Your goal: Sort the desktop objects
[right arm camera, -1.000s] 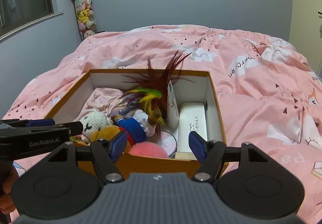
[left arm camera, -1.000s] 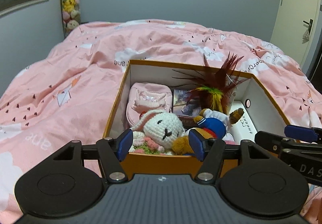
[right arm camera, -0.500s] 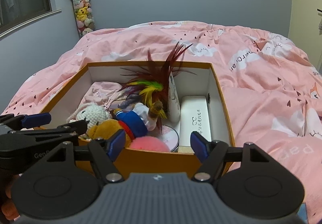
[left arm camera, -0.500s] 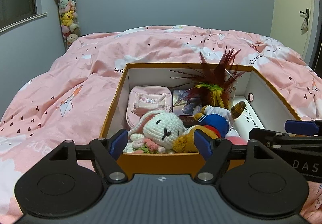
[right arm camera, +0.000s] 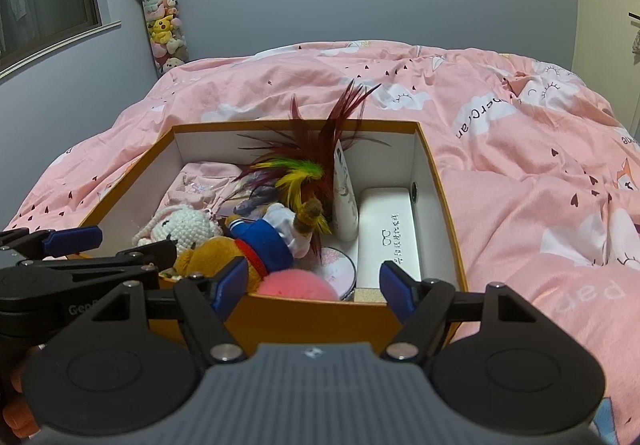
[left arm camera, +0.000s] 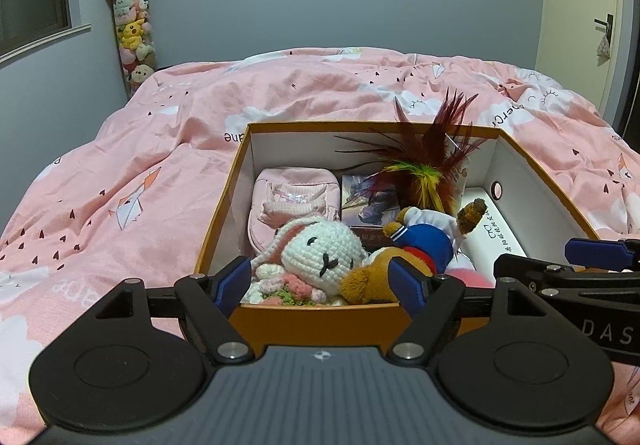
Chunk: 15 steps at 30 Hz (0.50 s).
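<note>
Box (left arm camera: 316, 321) seems crammed; both grippers' jaws spread, empty, at its near rim.

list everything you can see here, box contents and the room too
box: 1, orange outside, white inside, open, on the bed
crochet bunny: 1, white with pink ears, near left of box
plush in blue sailor top: 1, brown, lying beside the bunny
feather toy: 1, dark red, yellow and green, sticking up past the box rim
pouch: 1, pink, far left of box
card: 1, purple-blue picture, behind the plush
glasses case: 1, white, along the right wall
pompom: 1, pink, near wall
round compact: 1, pale pink, beside the pompom
duvet: 1, pink with clouds, covers the bed
tube of plush toys: 1, panda on top, room corner
left gripper: open, empty, before the box
right gripper: open, empty, before the box
</note>
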Each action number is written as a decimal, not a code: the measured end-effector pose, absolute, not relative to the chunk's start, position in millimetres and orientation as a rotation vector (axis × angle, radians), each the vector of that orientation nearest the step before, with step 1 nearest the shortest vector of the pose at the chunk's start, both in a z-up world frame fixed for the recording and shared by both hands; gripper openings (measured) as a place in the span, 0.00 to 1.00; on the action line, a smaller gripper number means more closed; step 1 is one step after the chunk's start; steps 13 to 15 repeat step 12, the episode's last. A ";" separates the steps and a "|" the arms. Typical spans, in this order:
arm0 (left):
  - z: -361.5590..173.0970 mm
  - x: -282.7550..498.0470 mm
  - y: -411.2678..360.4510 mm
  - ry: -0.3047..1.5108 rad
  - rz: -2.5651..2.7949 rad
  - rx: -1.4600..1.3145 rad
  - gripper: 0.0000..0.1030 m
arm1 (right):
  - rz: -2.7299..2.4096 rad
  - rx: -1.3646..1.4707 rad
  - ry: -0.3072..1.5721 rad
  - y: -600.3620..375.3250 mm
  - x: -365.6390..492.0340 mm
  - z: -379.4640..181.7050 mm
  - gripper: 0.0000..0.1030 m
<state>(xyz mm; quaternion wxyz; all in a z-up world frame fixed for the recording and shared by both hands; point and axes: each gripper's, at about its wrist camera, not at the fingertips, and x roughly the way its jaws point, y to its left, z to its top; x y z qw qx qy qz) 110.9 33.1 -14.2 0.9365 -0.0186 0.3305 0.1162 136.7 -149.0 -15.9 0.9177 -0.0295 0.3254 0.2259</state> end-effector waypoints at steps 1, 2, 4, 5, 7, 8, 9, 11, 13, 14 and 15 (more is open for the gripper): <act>-14.3 111.1 33.3 0.676 0.237 -0.039 0.86 | 0.465 -0.061 0.670 -149.1 136.7 -15.9 0.72; -14.5 111.1 33.4 0.676 0.236 -0.039 0.86 | 0.465 -0.061 0.670 -149.1 136.8 -16.0 0.72; -14.8 111.1 33.9 0.676 0.234 -0.039 0.86 | 0.465 -0.061 0.670 -149.0 136.6 -16.0 0.72; -15.0 111.0 34.2 0.676 0.233 -0.039 0.86 | 0.465 -0.061 0.670 -149.0 136.6 -16.0 0.72; -15.0 111.0 34.2 0.676 0.233 -0.038 0.86 | 0.465 -0.061 0.669 -149.1 136.6 -16.0 0.72; -14.9 111.1 34.2 0.675 0.233 -0.038 0.86 | 0.464 -0.061 0.669 -149.1 136.6 -16.1 0.72; -14.9 111.1 34.1 0.675 0.233 -0.038 0.86 | 0.464 -0.061 0.669 -149.1 136.7 -16.1 0.72; -14.9 111.1 34.1 0.674 0.233 -0.038 0.86 | 0.464 -0.061 0.669 -149.3 136.6 -16.1 0.72; -14.9 111.2 34.1 0.674 0.234 -0.038 0.86 | 0.465 -0.061 0.669 -149.3 136.6 -16.1 0.72; -14.9 111.2 34.1 0.674 0.234 -0.038 0.86 | 0.465 -0.061 0.669 -149.3 136.6 -16.1 0.72; -14.9 111.2 34.1 0.674 0.234 -0.038 0.86 | 0.465 -0.061 0.669 -149.3 136.6 -16.1 0.72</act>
